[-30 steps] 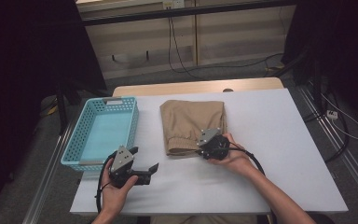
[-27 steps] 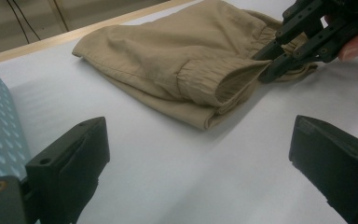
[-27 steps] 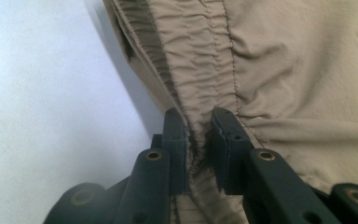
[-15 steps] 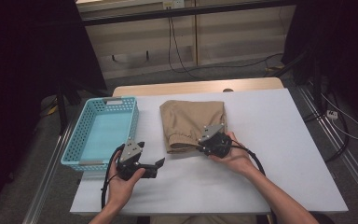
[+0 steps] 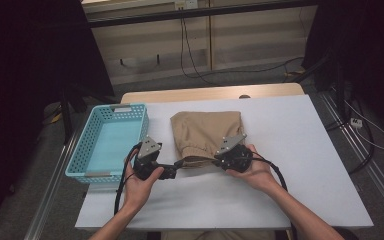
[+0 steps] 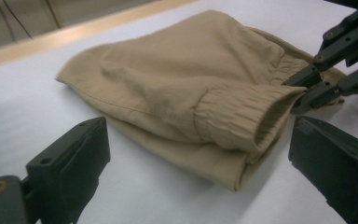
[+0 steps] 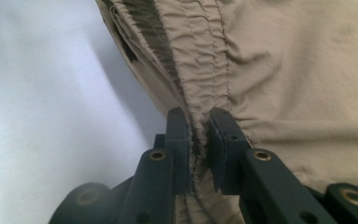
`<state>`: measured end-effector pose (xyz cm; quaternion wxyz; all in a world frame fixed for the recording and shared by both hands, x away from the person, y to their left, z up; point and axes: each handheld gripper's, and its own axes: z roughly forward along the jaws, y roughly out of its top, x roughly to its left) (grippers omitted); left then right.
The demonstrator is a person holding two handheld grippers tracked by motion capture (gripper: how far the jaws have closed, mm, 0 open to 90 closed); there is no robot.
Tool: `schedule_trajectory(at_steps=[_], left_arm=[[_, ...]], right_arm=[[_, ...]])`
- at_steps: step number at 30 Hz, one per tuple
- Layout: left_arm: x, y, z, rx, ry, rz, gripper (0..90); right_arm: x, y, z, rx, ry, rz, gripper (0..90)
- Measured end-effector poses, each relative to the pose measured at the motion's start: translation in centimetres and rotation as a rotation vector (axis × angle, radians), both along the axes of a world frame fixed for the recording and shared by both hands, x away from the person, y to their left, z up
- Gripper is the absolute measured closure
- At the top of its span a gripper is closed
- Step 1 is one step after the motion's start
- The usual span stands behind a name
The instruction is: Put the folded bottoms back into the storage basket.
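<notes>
So there's a folded tan garment (image 5: 205, 135) lying roughly mid-table on the white table (image 5: 305, 150) — looks like khaki trousers or similar with an elasticated band (image 6: 242, 116) along the near edge. From the high view the blue basket (image 5: 107, 142) sits at about 9 o'clock from the garment, close beside it but not touching.

The right gripper (image 5: 223, 159) is at the garment's near edge, around 6 o'clock of the cloth. In the right gripper view its jaws are pinched together on the gathered elastic band (image 7: 200, 93), fabric squeezed between the two black pads, so it's got a firm hold of the band. You can also see that gripper (image 6: 314, 86) from the left gripper view, up at about 2 o'clock, nipping the far end of the cuff opening.

The left gripper (image 5: 172, 171) is held in the person's left hand (image 5: 137, 187), just off the garment's near left corner, at about 7 o'clock of it. Its jaws are spread wide apart with nothing between them — in its own view the cuff end of the garment sits ahead in the gap, not yet touched.
</notes>
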<state>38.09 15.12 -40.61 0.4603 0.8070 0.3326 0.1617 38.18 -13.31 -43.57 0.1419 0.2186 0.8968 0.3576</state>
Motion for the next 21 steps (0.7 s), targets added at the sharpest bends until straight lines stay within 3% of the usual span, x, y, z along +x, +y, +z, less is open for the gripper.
schedule_trajectory(at_steps=[7, 12, 15, 18, 21], left_arm=[[1.6, -0.8, 0.2, -0.011, -0.017, 0.026, 8.2], [2.7, -1.5, 0.2, 0.012, -0.02, 0.028, 8.2], [3.3, -1.7, -0.1, 0.009, -0.028, 0.065, 8.4], [4.1, -1.7, -0.5, -0.011, -0.002, 0.07, 9.3], [4.8, -1.8, -0.9, 0.002, 0.009, 0.083, 9.4]], right_arm=[[-1.2, -0.8, 0.2, 0.011, 0.017, 0.012, 79.1], [-2.3, -1.1, 0.5, 0.029, 0.017, 0.019, 79.1], [-3.0, -1.3, 0.6, 0.043, 0.022, 0.022, 79.1], [-3.5, -1.4, 0.7, 0.048, 0.024, 0.025, 79.1], [-4.0, -1.5, 0.9, 0.049, 0.029, 0.031, 79.1]])
